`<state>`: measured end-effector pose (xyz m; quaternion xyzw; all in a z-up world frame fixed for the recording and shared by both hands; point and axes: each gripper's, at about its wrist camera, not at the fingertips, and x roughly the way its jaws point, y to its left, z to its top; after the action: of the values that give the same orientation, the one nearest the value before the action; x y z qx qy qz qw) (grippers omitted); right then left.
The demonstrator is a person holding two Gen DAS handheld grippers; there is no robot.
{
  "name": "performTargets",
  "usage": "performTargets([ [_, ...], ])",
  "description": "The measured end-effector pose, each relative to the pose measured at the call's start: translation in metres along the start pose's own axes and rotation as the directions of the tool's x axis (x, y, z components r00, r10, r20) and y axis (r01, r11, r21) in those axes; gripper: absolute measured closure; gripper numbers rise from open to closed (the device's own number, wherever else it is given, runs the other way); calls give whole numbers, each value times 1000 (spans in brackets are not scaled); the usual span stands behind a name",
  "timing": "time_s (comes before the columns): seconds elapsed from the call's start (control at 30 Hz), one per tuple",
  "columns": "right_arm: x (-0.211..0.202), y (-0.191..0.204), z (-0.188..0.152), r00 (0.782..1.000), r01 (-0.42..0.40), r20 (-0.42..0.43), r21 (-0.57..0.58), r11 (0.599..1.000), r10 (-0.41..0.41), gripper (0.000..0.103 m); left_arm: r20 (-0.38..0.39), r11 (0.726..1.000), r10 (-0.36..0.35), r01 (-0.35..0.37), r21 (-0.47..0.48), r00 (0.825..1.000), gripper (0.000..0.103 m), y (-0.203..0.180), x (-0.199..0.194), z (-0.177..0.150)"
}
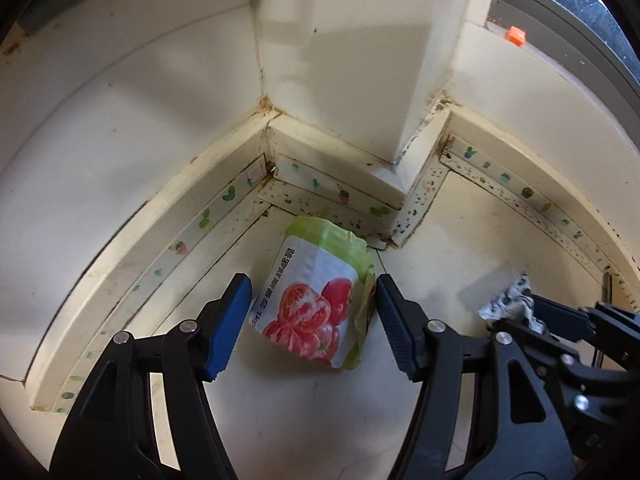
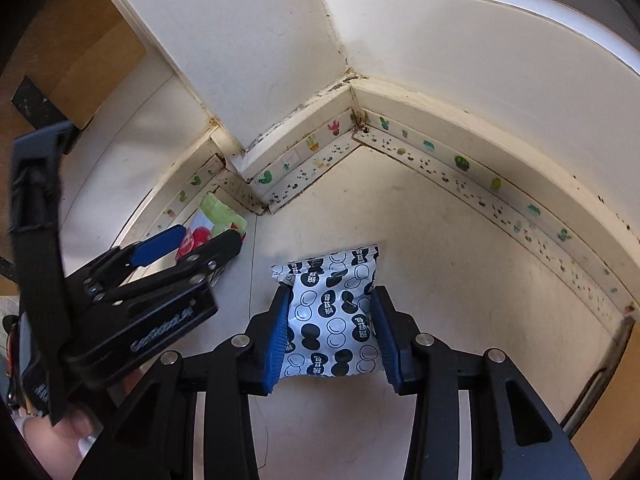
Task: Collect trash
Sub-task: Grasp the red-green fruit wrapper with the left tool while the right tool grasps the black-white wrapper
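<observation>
Right wrist view, right gripper (image 2: 330,330) pinching spotted packet (image 2: 334,312), left gripper (image 1: 310,320) open astride tomato packet (image 1: 316,292)

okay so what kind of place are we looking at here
Probably a floor corner in a home, perhaps by a window or door. A grimy skirting board with cactus-print tape meets a pale floor, and a dark frame stands above the ledge.
</observation>
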<state>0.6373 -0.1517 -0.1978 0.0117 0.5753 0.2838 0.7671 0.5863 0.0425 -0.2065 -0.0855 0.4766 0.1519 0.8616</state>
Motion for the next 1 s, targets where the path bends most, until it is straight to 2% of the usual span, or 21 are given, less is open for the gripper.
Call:
performTargets([
  [0.17, 0, 1, -1, 1000, 3, 9, 2, 1000, -3, 64, 15, 1000, 1, -1, 2, 1000, 41, -5, 7, 0],
  [0.23, -2, 0, -3, 1000, 7, 13, 7, 1000, -7, 65, 25, 1000, -1, 1, 4, 1000, 46, -6, 8, -2],
  [0.3, -2, 2, -4, 1000, 15, 18, 3, 1000, -15, 65, 35, 1000, -3, 3, 6, 999, 56, -7, 7, -6],
  [0.47, -2, 1, -4, 999, 28, 27, 11, 1000, -28, 65, 52, 999, -3, 1, 34, 999, 73, -14, 5, -16],
  [0.5, -1, 2, -4, 999, 29, 28, 14, 999, -30, 65, 53, 999, -4, 2, 38, 999, 83, -16, 5, -19],
  [0.53, -1, 2, -4, 999, 31, 30, 18, 999, -32, 65, 53, 999, -6, 4, 41, 999, 85, -17, 4, -21],
  [0.77, -2, 8, -11, 998, 45, 33, 43, 998, -46, 67, 25, 998, -51, 50, 38, 998, 87, -15, 1, -35],
  [1.0, -17, 20, -33, 998, 43, 38, 75, 996, -46, 68, 3, 989, -143, 143, 25, 990, 87, -9, -26, -48],
])
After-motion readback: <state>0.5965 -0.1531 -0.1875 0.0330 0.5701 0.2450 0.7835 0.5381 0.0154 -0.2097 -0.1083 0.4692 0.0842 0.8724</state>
